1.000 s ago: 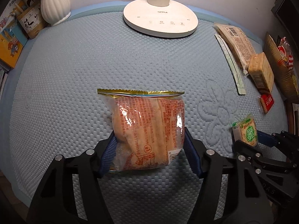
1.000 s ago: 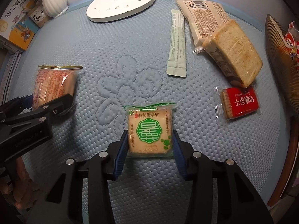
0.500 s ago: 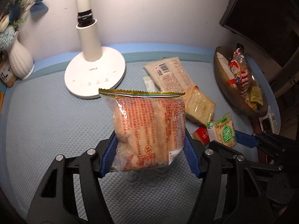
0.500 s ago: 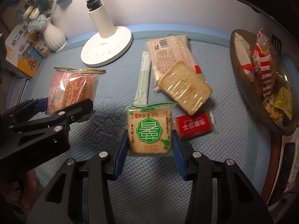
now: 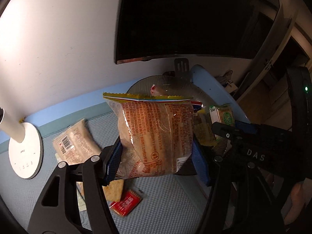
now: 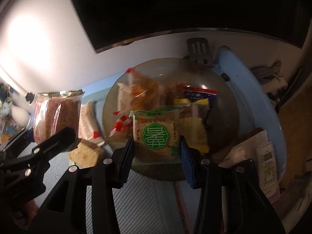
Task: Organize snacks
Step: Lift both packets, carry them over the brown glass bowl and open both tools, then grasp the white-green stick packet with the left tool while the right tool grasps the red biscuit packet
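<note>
Two packets clamped between jaws (both airborne): orange packet (image 5: 156,136); green-label packet (image 6: 158,134).

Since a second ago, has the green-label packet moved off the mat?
Yes. The green-label packet, clamped in the right claw, has been lifted off the mat and carried right, now in front of the snack bowl.

dim room | bright glare on left wall | motion blur | fisheye-bent edges

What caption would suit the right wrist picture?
Right tool carries a green-label snack packet toward the glass snack bowl.
</note>
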`<state>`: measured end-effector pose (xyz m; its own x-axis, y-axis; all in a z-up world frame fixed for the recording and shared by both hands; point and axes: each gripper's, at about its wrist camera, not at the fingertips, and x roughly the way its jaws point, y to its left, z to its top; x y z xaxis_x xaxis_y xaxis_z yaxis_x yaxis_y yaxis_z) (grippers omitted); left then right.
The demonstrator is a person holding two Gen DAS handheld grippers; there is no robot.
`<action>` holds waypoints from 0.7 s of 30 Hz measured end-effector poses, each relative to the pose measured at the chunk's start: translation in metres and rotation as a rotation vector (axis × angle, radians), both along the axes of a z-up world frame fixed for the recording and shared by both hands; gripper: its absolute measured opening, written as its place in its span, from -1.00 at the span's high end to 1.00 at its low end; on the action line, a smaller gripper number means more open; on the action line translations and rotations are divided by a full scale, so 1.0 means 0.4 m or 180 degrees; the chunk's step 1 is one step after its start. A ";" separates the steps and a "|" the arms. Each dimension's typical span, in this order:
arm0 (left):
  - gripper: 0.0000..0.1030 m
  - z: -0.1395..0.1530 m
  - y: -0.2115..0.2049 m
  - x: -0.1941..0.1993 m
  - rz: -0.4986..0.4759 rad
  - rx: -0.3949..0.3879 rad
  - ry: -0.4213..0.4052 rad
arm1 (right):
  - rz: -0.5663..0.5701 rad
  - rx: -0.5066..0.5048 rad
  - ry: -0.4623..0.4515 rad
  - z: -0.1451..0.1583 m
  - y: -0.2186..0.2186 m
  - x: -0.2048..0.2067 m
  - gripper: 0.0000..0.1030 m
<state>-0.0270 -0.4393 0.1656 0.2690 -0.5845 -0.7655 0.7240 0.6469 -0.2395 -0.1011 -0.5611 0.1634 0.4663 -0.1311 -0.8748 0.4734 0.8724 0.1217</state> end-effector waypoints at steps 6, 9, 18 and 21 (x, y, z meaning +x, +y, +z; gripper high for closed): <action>-0.36 -0.028 -0.129 -0.006 -0.0071 -0.0001 -0.0021 | -0.0332 0.0031 -0.0074 0.019 -0.186 -0.010 0.14; -0.50 -0.051 -0.147 0.008 -0.0011 0.0047 0.0060 | -0.0305 0.0020 -0.0048 0.009 -0.219 0.002 0.08; -0.50 -0.060 -0.002 0.033 0.0358 -0.0024 0.0316 | -0.0349 0.0220 0.0062 -0.042 -0.245 -0.025 -0.04; -0.50 -0.050 0.084 0.046 0.0570 -0.0061 0.0349 | -0.0316 0.0273 0.0057 -0.042 -0.224 -0.028 -0.04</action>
